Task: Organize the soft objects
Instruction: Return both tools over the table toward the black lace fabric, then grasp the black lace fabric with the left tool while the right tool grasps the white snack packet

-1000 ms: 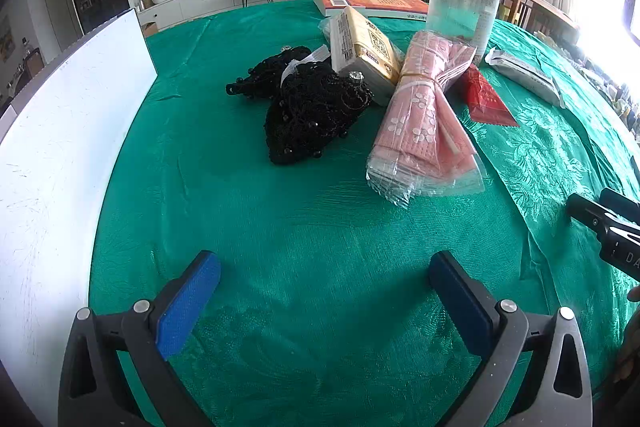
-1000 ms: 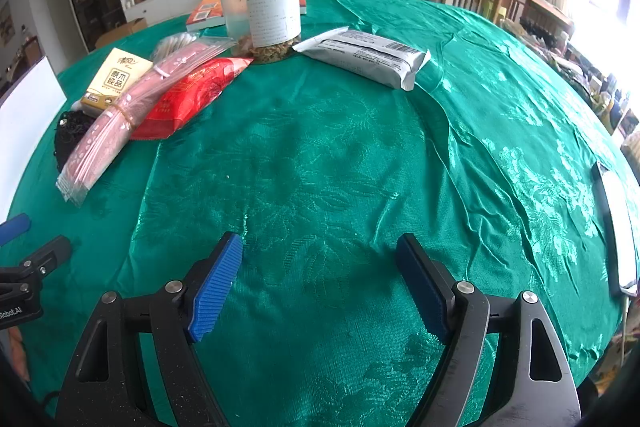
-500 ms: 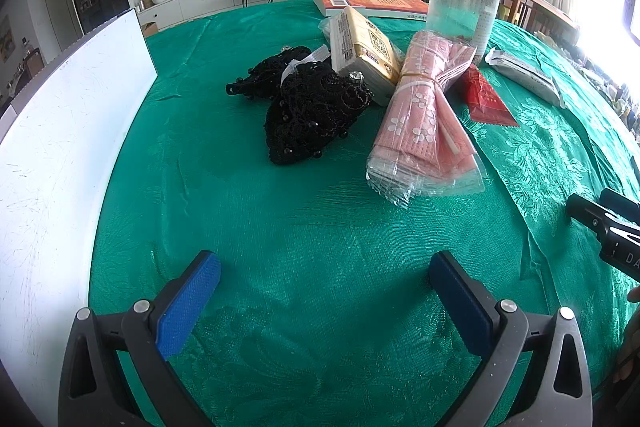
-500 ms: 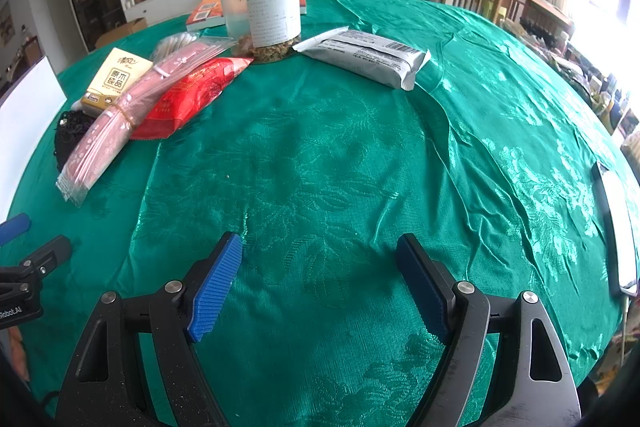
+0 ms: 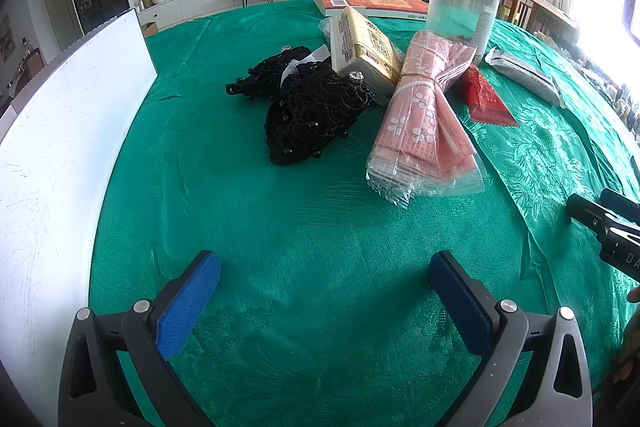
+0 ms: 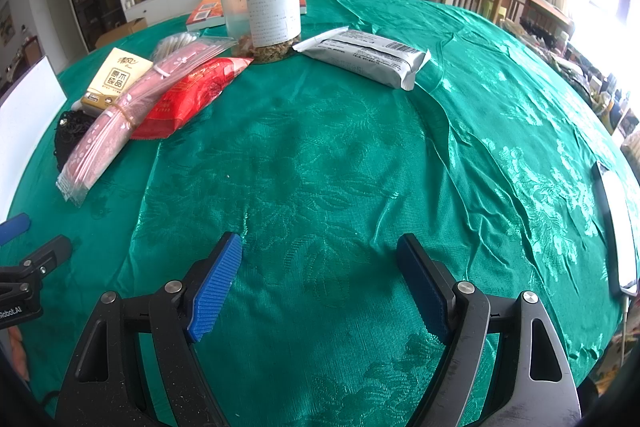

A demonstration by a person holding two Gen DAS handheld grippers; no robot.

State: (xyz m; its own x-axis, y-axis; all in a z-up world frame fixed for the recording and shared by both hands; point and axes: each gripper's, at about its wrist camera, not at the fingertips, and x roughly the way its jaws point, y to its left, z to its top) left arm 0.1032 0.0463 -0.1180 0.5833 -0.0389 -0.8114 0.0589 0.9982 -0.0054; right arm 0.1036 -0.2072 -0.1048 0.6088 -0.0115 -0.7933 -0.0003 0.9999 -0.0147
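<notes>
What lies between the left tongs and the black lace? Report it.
Only bare green cloth. In the left wrist view, the open left tongs face the black lace with nothing on the stretch between them.

Both tools just hanging side by side, left tool (image 5: 325, 269) and right tool (image 6: 319, 259) spread wide, nothing gripped.
</notes>
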